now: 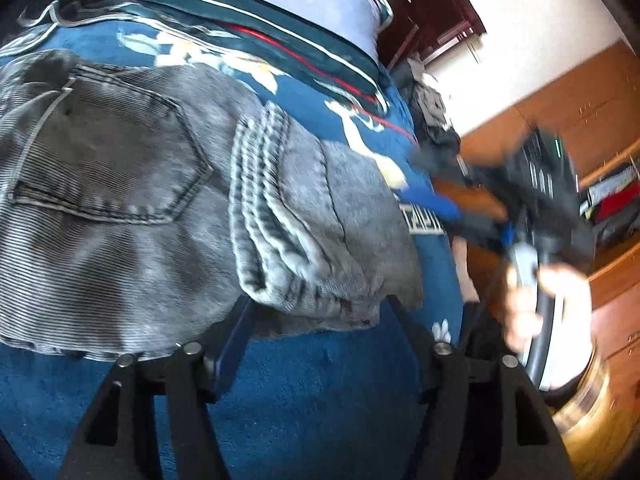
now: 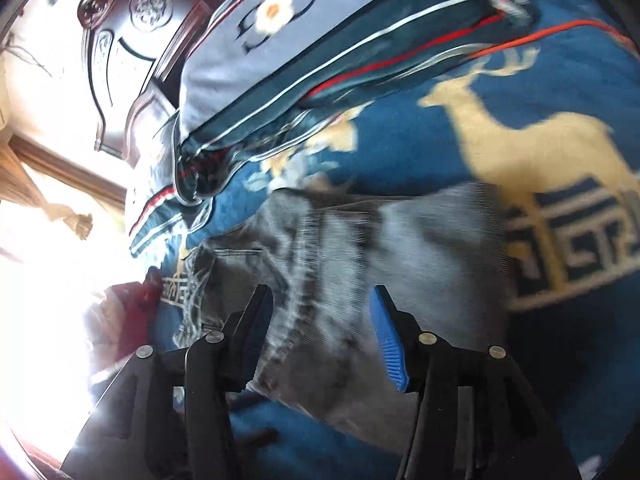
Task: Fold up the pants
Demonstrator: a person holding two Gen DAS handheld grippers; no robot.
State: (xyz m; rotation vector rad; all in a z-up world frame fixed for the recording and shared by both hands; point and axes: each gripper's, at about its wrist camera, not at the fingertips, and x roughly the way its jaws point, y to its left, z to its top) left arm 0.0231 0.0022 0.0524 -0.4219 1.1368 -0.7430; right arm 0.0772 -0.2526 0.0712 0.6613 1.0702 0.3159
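Two claws hang over a bed spread with a blue blanket [image 1: 304,396] patterned with flowers and a tan deer. Folded grey denim pants [image 1: 132,200] lie on that blanket, back pocket up, hems stacked across the middle. Left claw [image 1: 320,312] stands wide apart, its fingers either side of the fold's near edge, gripping nothing. Right claw [image 2: 322,312] is part-open above the blurred denim [image 2: 384,264], holding nothing. A striped pillow [image 1: 280,4] lies beyond the pants.

A blue blanket [image 1: 312,392] with a deer motif [image 2: 532,136], a striped pillow [image 1: 280,4], wooden cabinets [image 1: 592,104].
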